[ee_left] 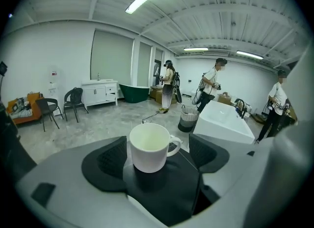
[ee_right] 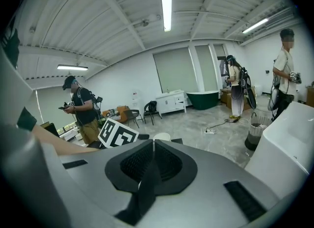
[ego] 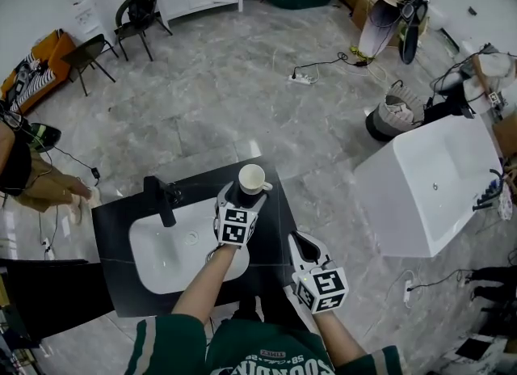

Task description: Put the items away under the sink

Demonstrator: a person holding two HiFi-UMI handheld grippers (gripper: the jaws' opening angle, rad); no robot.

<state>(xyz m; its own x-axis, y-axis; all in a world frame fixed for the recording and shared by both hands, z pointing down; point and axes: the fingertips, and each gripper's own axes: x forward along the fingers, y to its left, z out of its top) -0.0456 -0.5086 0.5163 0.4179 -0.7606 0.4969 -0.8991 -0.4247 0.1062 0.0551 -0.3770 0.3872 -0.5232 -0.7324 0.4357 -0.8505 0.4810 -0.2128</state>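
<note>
While I search for writing, I find very little: the white mug (ego: pixel 253 178) carries no print on the sides I can see, and the white lettering on the green shirt (ego: pixel 242 353) at the bottom of the head view is upside down and too cut off for me to read. The cubes on both grippers show only black and white square patterns, no words. The mug stands upright on the black counter (ego: pixel 121 228), at its far right corner, behind the white sink basin (ego: pixel 161 256) and to the right of the black faucet (ego: pixel 161 200). In the left gripper view the mug (ee_left: pixel 151 147) is empty inside, with its handle turned to the right. The left gripper (ego: pixel 240 197) has its jaws spread wide on both sides of the mug, and the pads do not press it. The basin holds nothing. The right gripper (ego: pixel 300 242) hangs off the counter's near right edge, and in its own view the right gripper (ee_right: pixel 149 160) has its jaws pressed together on nothing.
</note>
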